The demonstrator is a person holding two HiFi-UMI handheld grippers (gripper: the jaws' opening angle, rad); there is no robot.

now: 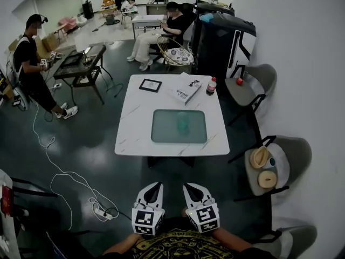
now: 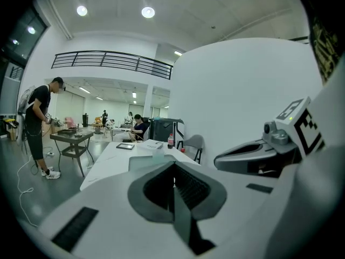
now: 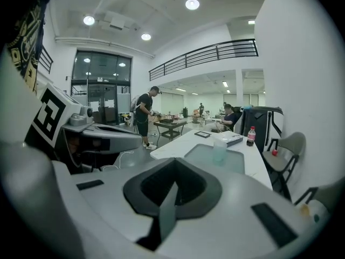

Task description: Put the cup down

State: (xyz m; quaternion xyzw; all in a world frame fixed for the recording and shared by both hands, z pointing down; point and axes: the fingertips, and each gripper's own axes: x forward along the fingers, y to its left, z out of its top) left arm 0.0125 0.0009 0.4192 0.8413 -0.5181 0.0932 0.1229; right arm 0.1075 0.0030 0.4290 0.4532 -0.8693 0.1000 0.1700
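Observation:
A translucent pale-green cup [image 1: 184, 124] stands upright on a green mat [image 1: 161, 135] in the middle of the white table [image 1: 135, 139]. Neither gripper touches it. My left gripper [image 1: 156, 186] and right gripper [image 1: 190, 187] hang side by side close to my body, short of the table's near edge. Both are shut with nothing between the jaws. The left gripper view shows its closed jaws [image 2: 173, 186] with the cup [image 2: 158, 153] far ahead. In the right gripper view the closed jaws [image 3: 171, 192] point toward the cup [image 3: 219, 151] on the mat.
A book [image 1: 186, 90], a black frame [image 1: 150, 85] and a cola bottle [image 1: 211, 86] lie at the table's far side. Grey chairs [image 1: 253, 82] [image 1: 288, 161] stand to the right. A white cable [image 1: 59, 174] runs over the floor at left. People stand and sit further back.

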